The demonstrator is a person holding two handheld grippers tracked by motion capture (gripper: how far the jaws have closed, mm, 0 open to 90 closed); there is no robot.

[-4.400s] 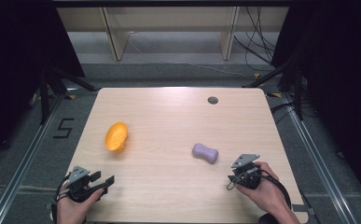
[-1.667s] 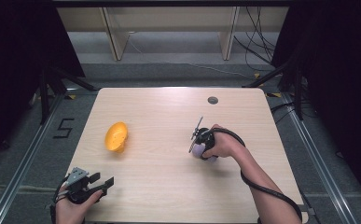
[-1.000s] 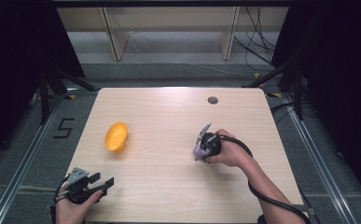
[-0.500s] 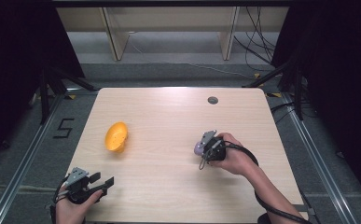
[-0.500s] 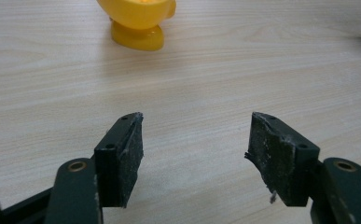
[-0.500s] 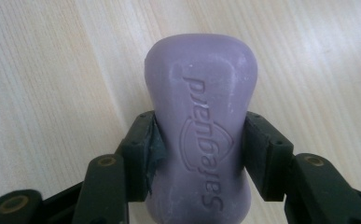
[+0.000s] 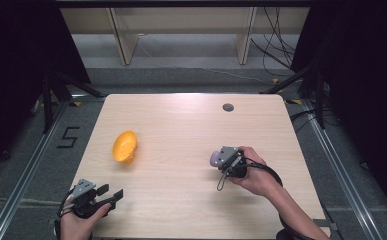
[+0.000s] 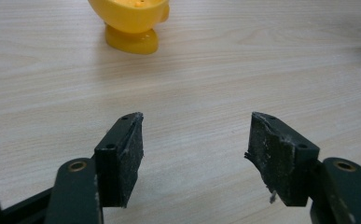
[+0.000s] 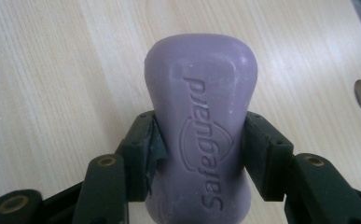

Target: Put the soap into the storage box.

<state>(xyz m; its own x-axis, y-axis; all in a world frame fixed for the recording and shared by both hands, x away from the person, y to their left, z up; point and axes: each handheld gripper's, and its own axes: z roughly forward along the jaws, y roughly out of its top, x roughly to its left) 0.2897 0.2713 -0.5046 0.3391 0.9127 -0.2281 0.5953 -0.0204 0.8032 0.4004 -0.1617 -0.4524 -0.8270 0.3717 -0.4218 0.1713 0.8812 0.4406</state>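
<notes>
**Soap bar in a waist grip: where I expect trouble**

My right gripper (image 9: 197,154) is pinching the purple soap bar (image 9: 200,121) across its narrow waist, one pad on each long side, with the embossed face up. In the high view the soap bar (image 7: 214,158) sits at the gripper's tip over the right half of the bench (image 7: 181,125), well apart from the yellow cup (image 7: 124,146) lying on the left half. My left gripper (image 8: 194,154) rests at the near left edge with its jaws spread and nothing between them; the cup's foot (image 8: 131,41) lies just beyond.

Judged risks:
- The bar is smooth and rounded, and the worn, frayed pad (image 9: 152,156) may lose friction, so the bar could slide forward out of the jaws.
- The wider far end overhangs the pads; a quick swing could pivot it.
- Dropped on the bench, it could skid toward the edge.
</notes>
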